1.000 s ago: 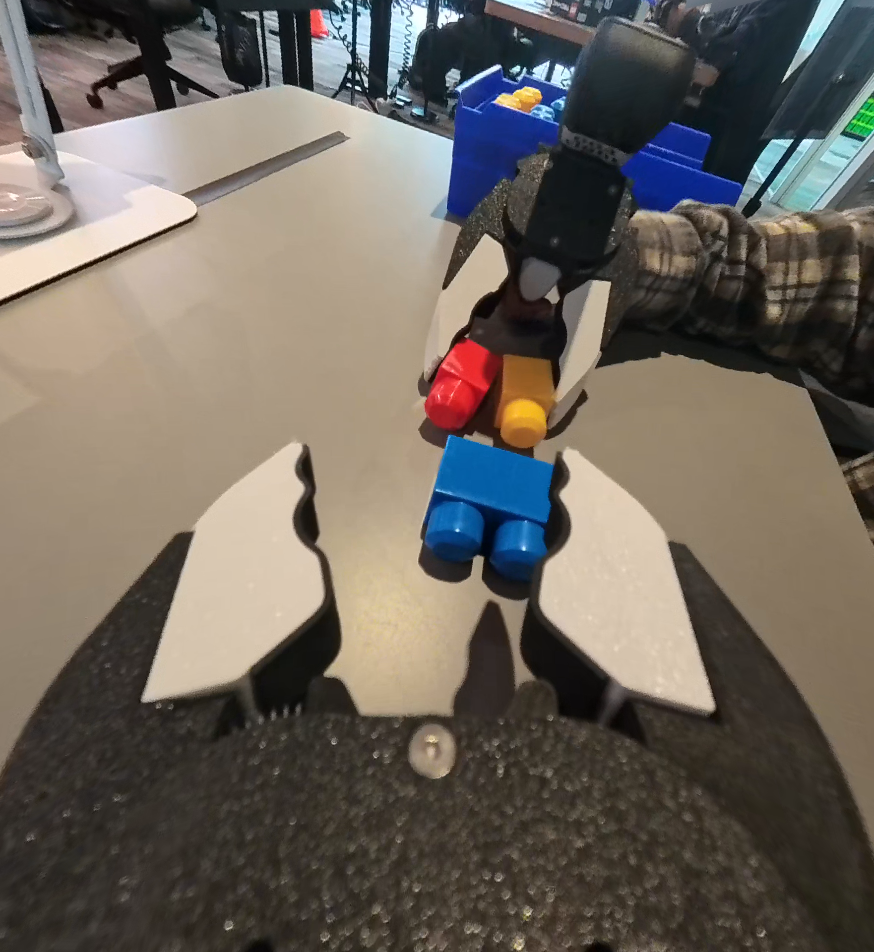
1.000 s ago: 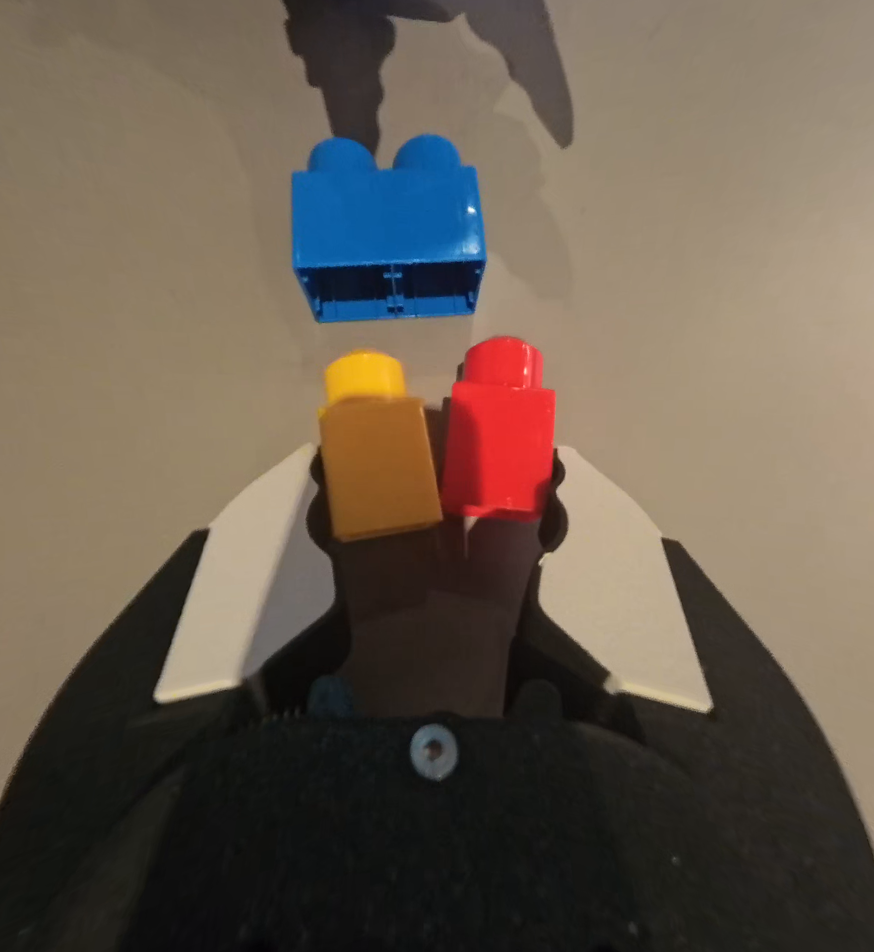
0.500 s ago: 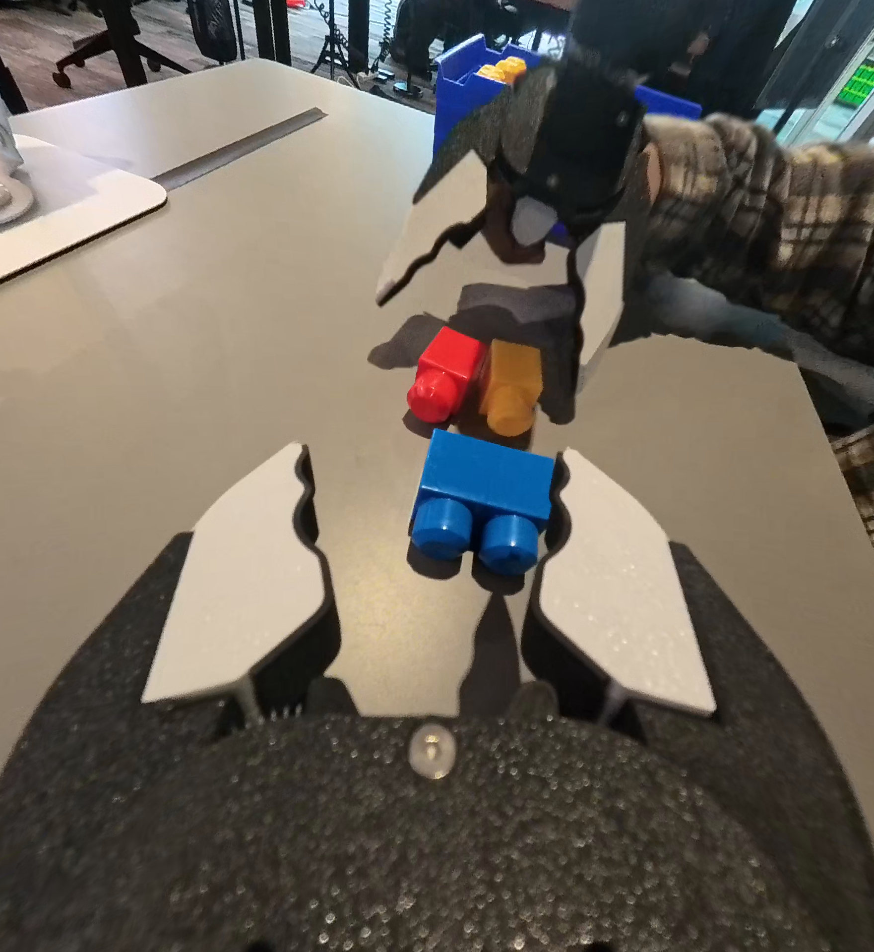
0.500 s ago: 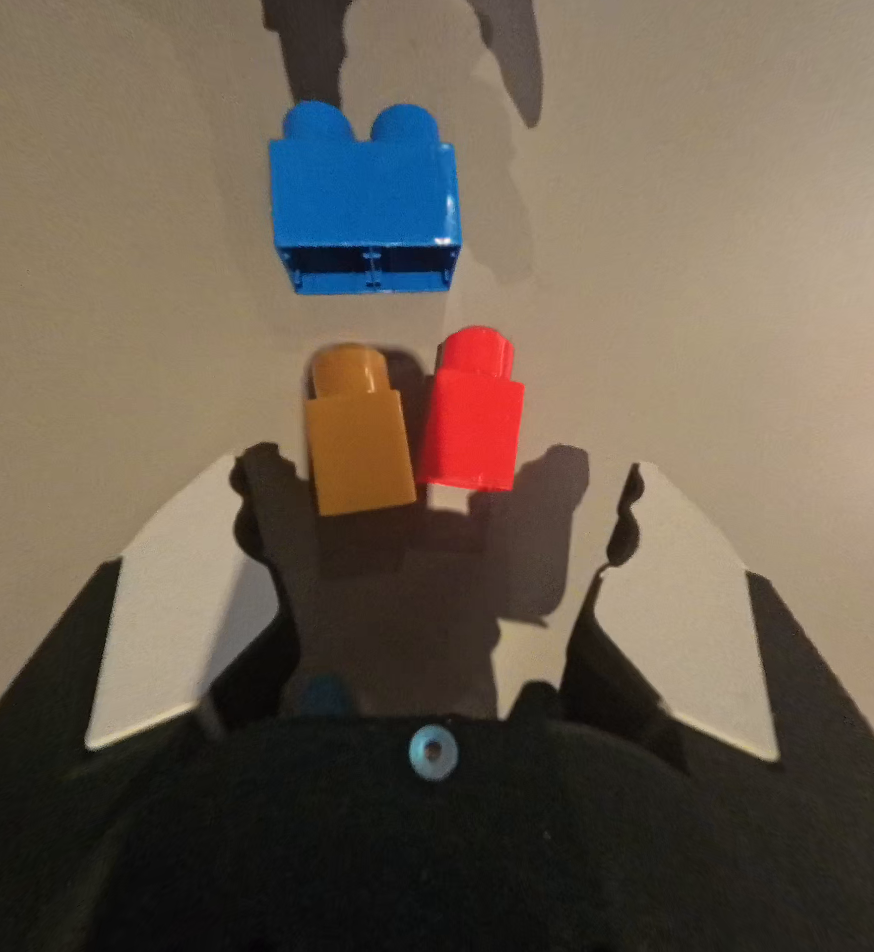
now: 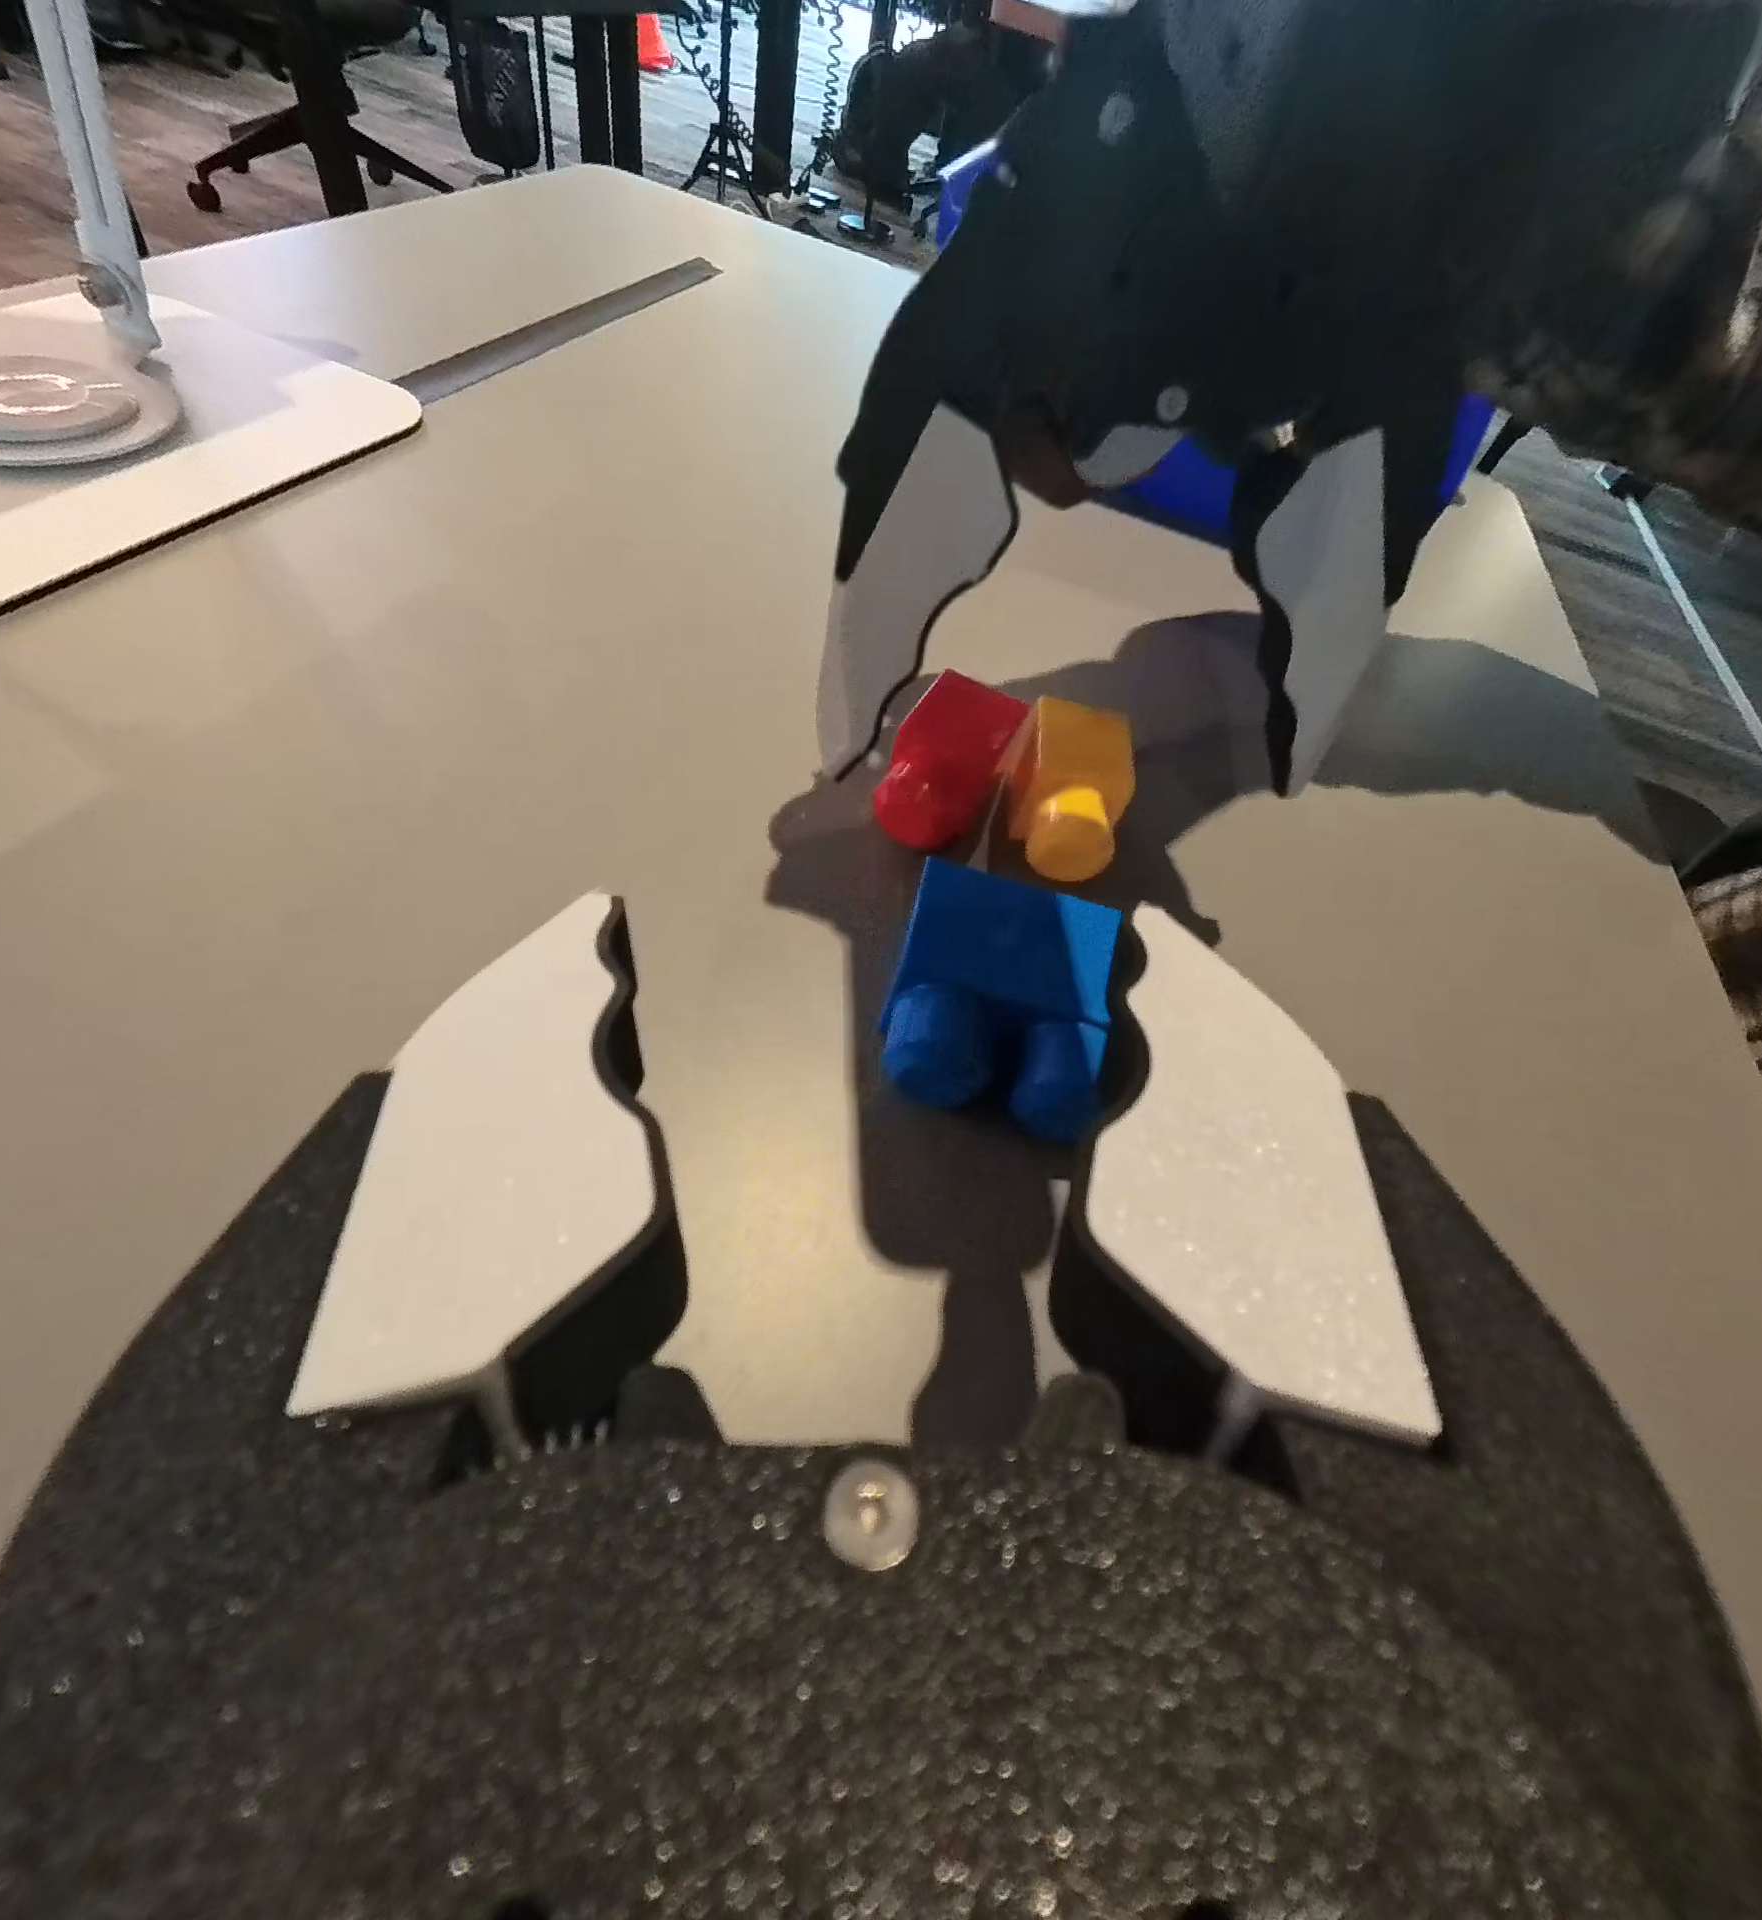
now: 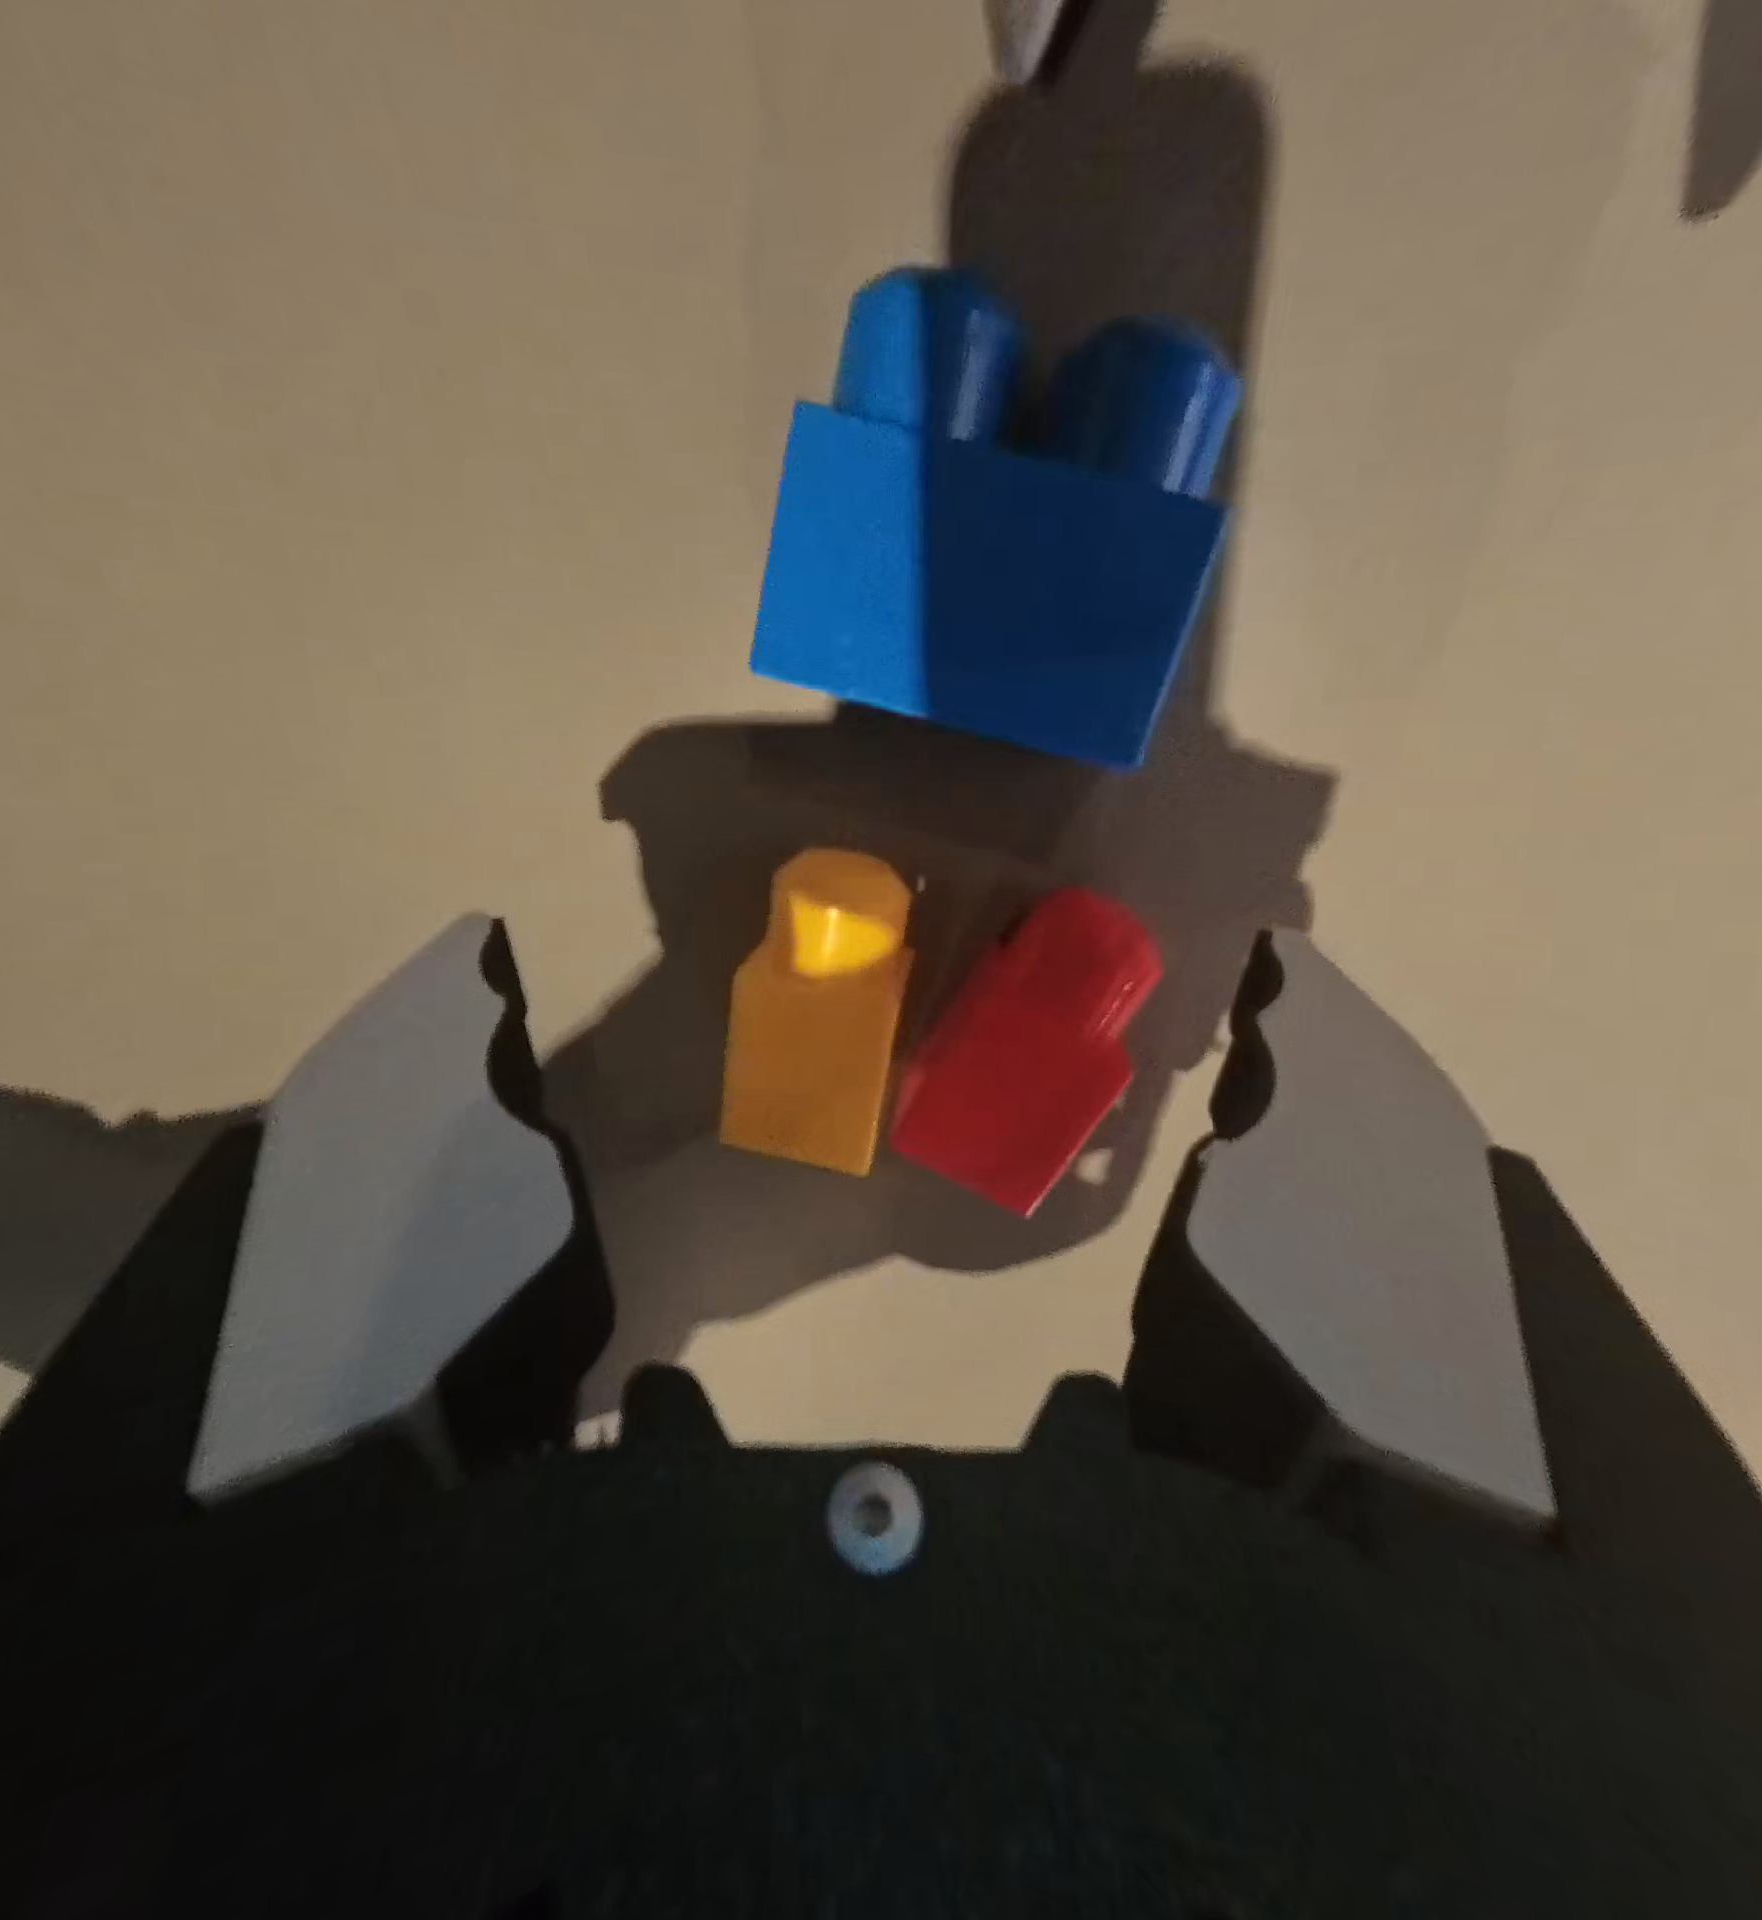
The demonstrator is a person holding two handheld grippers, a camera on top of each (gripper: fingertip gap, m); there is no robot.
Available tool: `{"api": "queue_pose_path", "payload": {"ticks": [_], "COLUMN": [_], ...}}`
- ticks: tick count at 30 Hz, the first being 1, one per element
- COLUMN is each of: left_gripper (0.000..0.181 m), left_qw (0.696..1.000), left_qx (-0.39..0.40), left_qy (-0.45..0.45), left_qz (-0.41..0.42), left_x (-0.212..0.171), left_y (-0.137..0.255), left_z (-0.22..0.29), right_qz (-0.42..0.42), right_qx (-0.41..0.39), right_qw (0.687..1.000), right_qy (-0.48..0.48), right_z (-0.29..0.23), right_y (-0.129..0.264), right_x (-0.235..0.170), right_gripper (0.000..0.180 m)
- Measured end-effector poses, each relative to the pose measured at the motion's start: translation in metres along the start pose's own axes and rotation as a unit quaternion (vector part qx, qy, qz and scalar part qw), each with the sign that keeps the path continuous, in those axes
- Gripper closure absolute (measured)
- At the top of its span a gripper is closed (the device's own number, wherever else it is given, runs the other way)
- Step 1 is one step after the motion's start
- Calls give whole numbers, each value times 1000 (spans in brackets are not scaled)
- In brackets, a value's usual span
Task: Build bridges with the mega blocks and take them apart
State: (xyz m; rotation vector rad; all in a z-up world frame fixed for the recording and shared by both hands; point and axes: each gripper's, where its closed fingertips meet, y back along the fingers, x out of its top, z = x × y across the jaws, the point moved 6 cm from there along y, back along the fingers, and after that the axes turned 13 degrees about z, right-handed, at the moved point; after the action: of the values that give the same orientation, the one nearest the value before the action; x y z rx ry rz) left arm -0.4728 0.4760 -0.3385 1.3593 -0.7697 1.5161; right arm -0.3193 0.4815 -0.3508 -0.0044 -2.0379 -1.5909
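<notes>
Now that your right gripper [image 6: 877,1039] has let go of the red block [image 6: 1022,1060] and yellow block [image 6: 815,1039] it had pinched a second ago, its jaws are spread wide and lifted clear, fingers either side of the pair but touching neither. The left fingertip in the left wrist view sits just beside the red block; can't tell if it grazes it. Your left gripper [image 5: 877,997] is released too, jaws wide, holding nothing; its right finger [image 5: 1230,1143] is right against the blue block [image 5: 1002,997], which looks to have tipped and rotated since half a second ago. Contact or just overlap, can't say. All three blocks lie on their sides on the table [image 5: 389,779]: red and yellow touching, studs toward your left gripper, blue just beside them. My read: the bridge is apart, nothing stacked, so you're at the start of a build. Farther out: blue bin [image 5: 1178,488], white pad [image 5: 181,457] with a lamp base [image 5: 25,400].
</notes>
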Motion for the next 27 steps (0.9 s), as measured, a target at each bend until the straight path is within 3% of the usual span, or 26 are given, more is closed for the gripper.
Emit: {"api": "queue_pose_path", "payload": {"ticks": [18,23,27], "left_gripper": [93,93,94], "left_qw": [1000,1000,1000], "left_qx": [13,14,23], "left_qy": [2,2,-4], "left_qz": [-6,-5,3], "left_x": [-1,0,4], "left_y": [1,2,5], "left_z": [-3,-3,-4], "right_qz": [-30,18,147], "right_qx": [44,-24,-140], "right_qw": [999,1000,977], "right_qy": [2,-10,-59], "right_z": [-20,-10,-9], "right_y": [-8,14,51], "right_x": [-3,-3,-31], "right_gripper": [61,49,57]}}
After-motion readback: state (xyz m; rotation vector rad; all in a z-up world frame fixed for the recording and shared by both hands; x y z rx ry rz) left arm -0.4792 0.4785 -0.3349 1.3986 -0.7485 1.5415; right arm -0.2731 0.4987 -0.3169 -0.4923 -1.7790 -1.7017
